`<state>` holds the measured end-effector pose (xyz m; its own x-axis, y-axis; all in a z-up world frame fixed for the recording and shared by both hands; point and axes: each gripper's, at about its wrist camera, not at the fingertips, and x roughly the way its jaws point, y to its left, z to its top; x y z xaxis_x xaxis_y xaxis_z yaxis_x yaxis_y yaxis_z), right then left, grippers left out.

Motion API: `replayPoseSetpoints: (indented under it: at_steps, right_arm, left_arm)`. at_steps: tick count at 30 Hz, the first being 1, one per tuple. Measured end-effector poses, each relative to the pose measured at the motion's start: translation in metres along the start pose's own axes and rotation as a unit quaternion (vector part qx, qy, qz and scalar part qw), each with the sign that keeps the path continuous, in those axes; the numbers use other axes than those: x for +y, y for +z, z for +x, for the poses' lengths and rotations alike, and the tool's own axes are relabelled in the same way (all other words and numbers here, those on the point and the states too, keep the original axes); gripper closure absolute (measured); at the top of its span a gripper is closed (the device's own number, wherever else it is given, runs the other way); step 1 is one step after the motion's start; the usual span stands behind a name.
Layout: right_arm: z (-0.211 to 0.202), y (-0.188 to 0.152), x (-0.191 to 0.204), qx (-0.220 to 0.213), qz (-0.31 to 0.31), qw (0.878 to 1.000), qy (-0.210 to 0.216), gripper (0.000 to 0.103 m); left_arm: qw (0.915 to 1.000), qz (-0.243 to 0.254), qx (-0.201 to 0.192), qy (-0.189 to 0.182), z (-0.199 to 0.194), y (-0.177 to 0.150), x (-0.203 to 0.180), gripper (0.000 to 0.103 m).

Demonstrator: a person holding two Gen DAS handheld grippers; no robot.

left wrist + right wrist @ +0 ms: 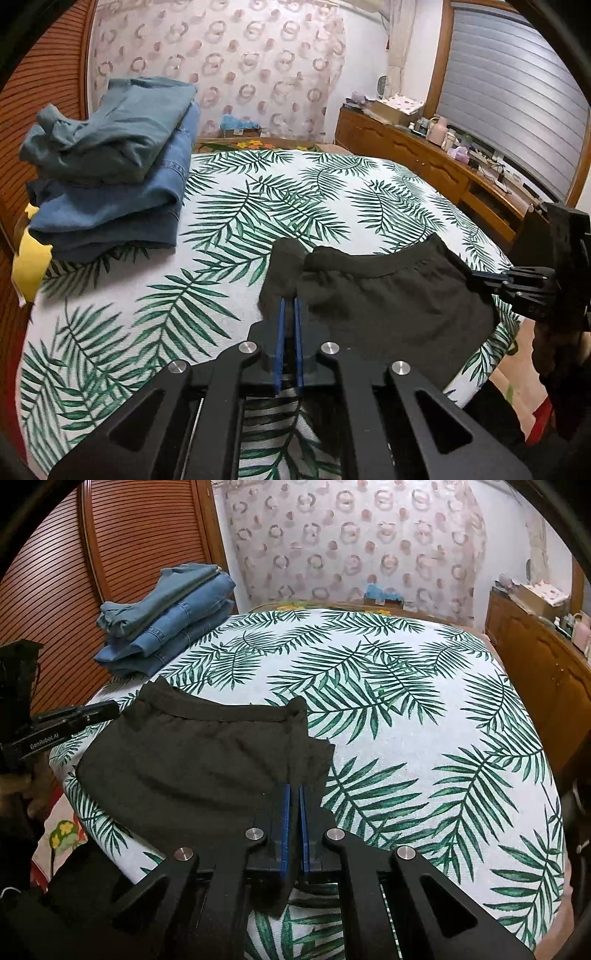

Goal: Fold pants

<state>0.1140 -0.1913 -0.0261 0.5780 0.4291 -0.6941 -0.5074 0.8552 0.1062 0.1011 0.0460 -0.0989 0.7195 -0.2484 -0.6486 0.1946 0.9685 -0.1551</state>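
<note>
The bed [424, 738] bore one pair of dark pants [192, 760] near its front edge, waistband running side to side between two grippers. The left gripper [289, 306] clenched one waist corner, the right gripper [294, 794] the other; three folded garments [110, 166] lay stacked far left.

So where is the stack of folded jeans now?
The stack of folded jeans lies at the far left corner of the leaf-print bed, beside the wooden slatted door, apart from the black pants.
</note>
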Motion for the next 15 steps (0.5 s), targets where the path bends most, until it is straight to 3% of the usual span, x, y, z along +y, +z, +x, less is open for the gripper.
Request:
replayPoseSetpoints:
  at_steps: [3,5,8,9,11,15]
  right_arm:
    - [-0.005,0.002,0.002,-0.006,-0.001,1.000,-0.001,0.099]
    - [-0.008,0.003,0.003,-0.011,0.000,1.000,0.000,0.098]
    - [-0.013,0.003,0.002,-0.014,0.000,1.000,-0.010,0.090]
    - [-0.013,0.004,0.001,-0.016,-0.001,1.000,-0.011,0.085]
    - [-0.013,0.005,0.000,-0.016,-0.002,1.000,-0.014,0.076]
    - [-0.006,0.006,-0.005,-0.006,0.008,1.000,-0.014,0.065]
  left_arm:
    - [1.0000,0.000,0.005,-0.003,0.000,0.002,0.000,0.097]
    - [1.0000,0.003,0.008,-0.001,0.001,0.003,-0.002,0.088]
    - [0.9999,0.005,0.008,-0.005,0.005,0.005,-0.005,0.067]
    - [1.0000,0.002,0.007,-0.006,0.006,0.006,-0.004,0.051]
    - [0.9999,-0.001,0.009,-0.014,0.010,0.007,-0.004,0.037]
    - [0.9998,0.002,0.016,-0.013,0.016,0.012,-0.005,0.034]
